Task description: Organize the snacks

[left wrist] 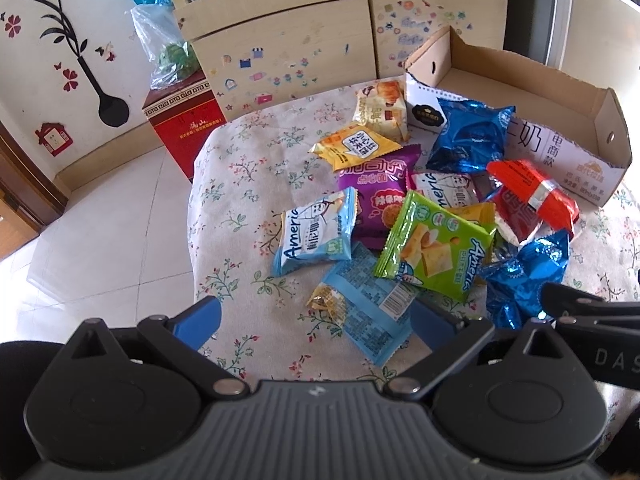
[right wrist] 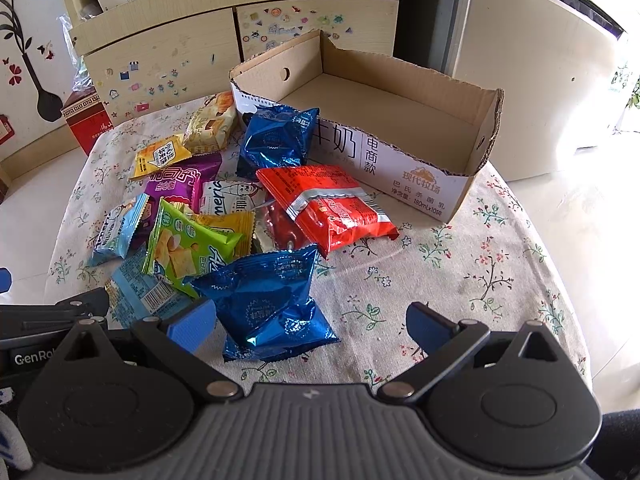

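Left gripper (left wrist: 316, 322): jaws spread wide, nothing held. Between its blue fingertips (left wrist: 200, 322) lie one light-blue packet turned barcode-up (left wrist: 370, 312) and one small gold-wrapped sweet (left wrist: 328, 304), both flat on the floral tablecloth (left wrist: 240, 184).

Right gripper (right wrist: 308, 326): jaws spread wide, nothing held. One blue foil bag (right wrist: 266, 300) lies between its fingers, touching neither as far as can be seen.

Snack pile, centre of the table, counted near to far:
- Blue foil bags: two. The second (right wrist: 278, 140) leans against the box front.
- Green packet (right wrist: 188, 248): one, overlapping the barcode packet.
- Light-blue and white packet, face up (left wrist: 316, 232): one, at the left edge of the pile.
- Red packets: one on top (right wrist: 328, 204); a second red wrapper shows beneath it.
- White packet with pink trim (right wrist: 230, 198): one, partly covered.
- Purple packet (left wrist: 376, 192): one.
- Yellow packets: one in full view (left wrist: 354, 146); another is mostly hidden under the green packet.
- Cream pastry packet (left wrist: 382, 110): one, farthest from the grippers.

Cardboard box (right wrist: 486, 128): one, open-topped, behind the pile, no snacks visible inside.

Beyond the table: one red carton (left wrist: 182, 120) on the floor, one wooden cabinet (left wrist: 288, 40).
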